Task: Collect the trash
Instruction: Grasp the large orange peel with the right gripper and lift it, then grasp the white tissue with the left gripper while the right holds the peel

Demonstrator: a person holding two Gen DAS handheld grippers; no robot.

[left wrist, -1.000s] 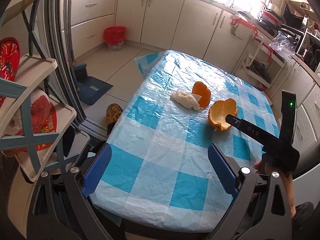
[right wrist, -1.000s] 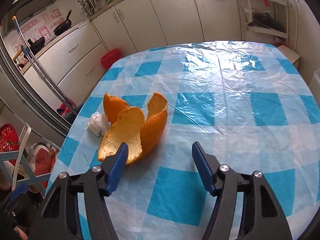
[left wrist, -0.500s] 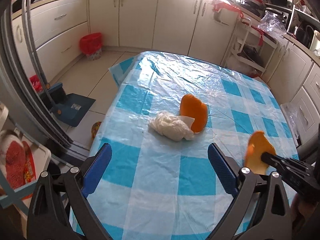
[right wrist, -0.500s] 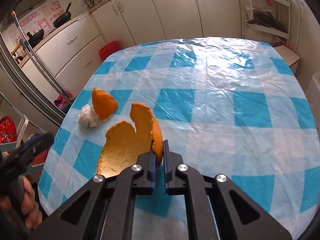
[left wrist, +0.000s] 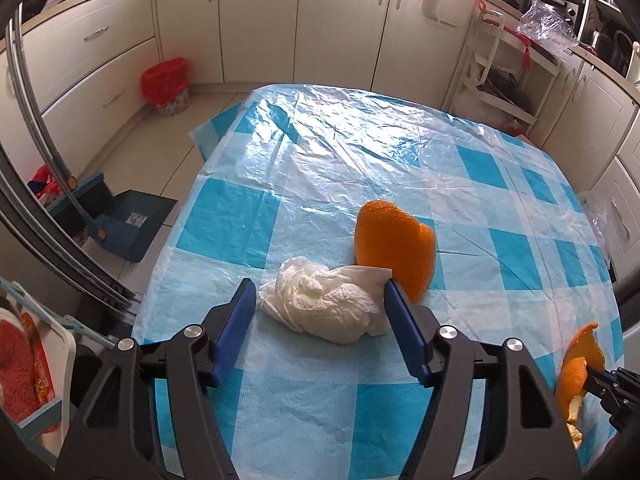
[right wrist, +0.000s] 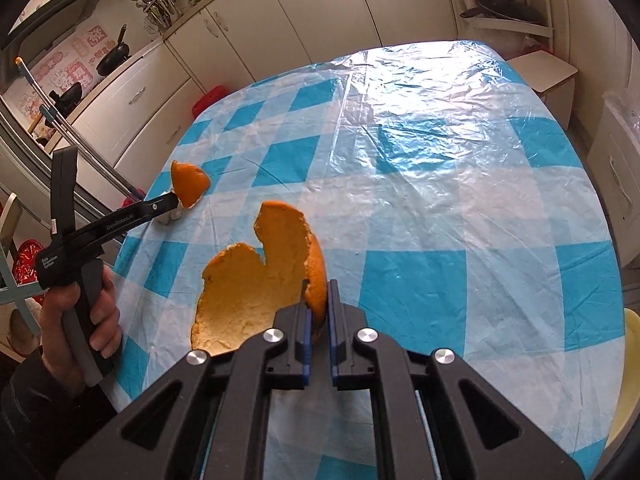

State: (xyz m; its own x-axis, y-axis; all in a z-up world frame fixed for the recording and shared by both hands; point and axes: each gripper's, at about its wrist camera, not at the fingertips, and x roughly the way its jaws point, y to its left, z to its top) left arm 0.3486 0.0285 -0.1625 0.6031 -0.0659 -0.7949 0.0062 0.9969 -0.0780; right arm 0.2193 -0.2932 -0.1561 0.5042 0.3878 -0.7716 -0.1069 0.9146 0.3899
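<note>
Two pieces of peel: my right gripper [right wrist: 317, 312] clamped one [right wrist: 256, 292], lifted. My left gripper [left wrist: 318, 312], jaws just narrowing but not touching, straddled the tissue [left wrist: 324, 308] near the table's [left wrist: 520, 184] left edge; closing could snag the second peel [left wrist: 396, 244].

Large peel [right wrist: 256, 288] off table, right-gripped.

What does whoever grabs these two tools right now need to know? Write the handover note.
Right hand-held gripper: shut on the large orange peel, lifted off the table.
Left hand-held gripper: jaws have just been closing around the crumpled white tissue, pads not yet pressing it.
Small orange peel lies against the tissue, untouched.
Done: one peel picked up.
Left: grip tissue, fetch small peel, bin everything; a red bin stands on the floor.
</note>
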